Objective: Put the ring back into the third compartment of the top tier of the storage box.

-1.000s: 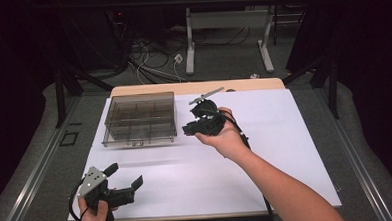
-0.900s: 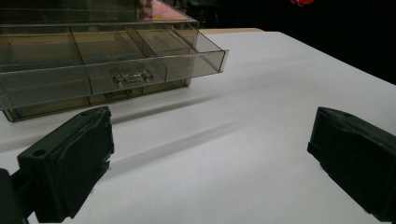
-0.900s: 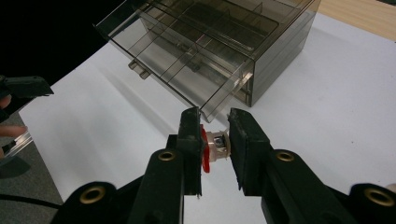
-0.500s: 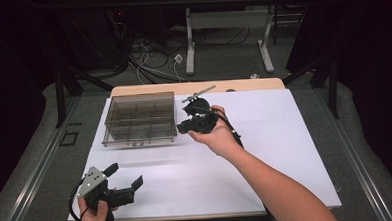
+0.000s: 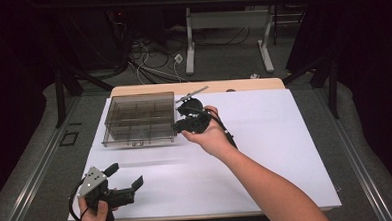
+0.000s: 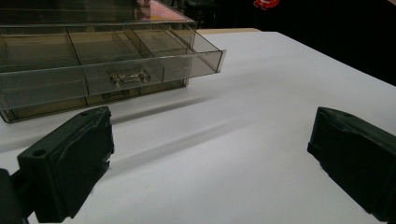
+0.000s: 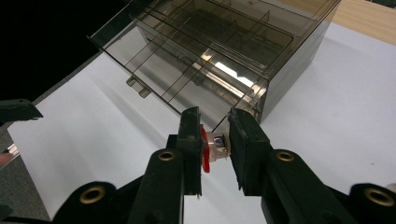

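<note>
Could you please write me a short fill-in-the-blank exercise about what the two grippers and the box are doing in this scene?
1. The right gripper is shut on a small part with a ____ disc.
2. The left gripper is ____, holding nothing.
3. The smoky clear compartment box sits on the ____ table cover.
4. The right gripper hovers at the box's ____ side in the high view.

Missing words: red; open; white; right

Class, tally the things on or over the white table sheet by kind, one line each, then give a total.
Handheld grippers: 2 (left gripper, right gripper)
Clear divided boxes: 1 (box)
Small red and silver parts: 1 (part, between the right gripper's jaws)
Total: 4
</note>
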